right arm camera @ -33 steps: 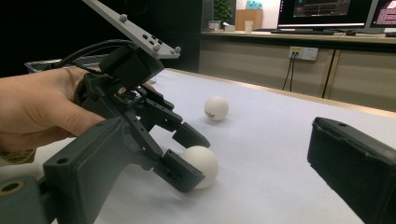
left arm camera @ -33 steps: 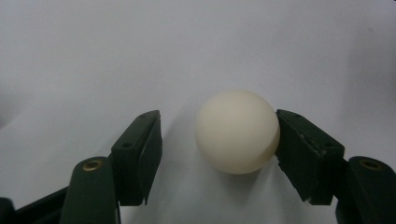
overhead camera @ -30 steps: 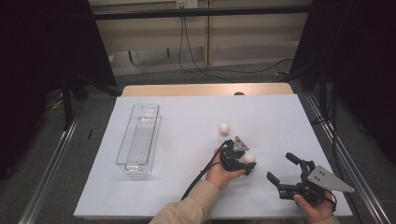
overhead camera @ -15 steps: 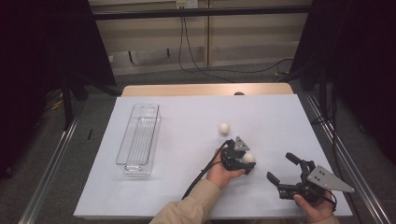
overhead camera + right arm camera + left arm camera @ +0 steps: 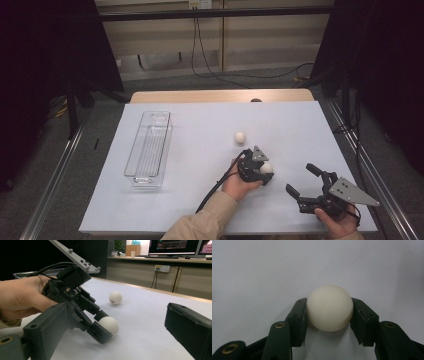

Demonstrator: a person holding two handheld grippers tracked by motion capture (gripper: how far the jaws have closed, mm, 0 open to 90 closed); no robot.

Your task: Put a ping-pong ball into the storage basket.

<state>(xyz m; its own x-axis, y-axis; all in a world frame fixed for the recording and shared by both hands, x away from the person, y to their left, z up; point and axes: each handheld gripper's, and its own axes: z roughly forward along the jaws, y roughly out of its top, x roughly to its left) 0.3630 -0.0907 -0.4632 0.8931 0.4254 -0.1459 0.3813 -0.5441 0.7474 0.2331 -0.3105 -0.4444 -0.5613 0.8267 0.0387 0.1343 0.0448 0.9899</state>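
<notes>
High view: white table sheet (image 5: pixel 200 150) amid dark room; left gripper (image 5: pixel 264 172) just closed on near ball (image 5: pixel 266 168), right gripper (image 5: pixel 305 181) spread wide, empty. Left gripper view: pads (image 5: pixel 298 317) pressing ball. Right gripper view: second ball (image 5: pixel 115 298) beyond, monitors behind.

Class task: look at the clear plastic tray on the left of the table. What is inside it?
Nothing can be seen inside the clear tray; its ribbed floor shows through. No part of it is covered.
</notes>
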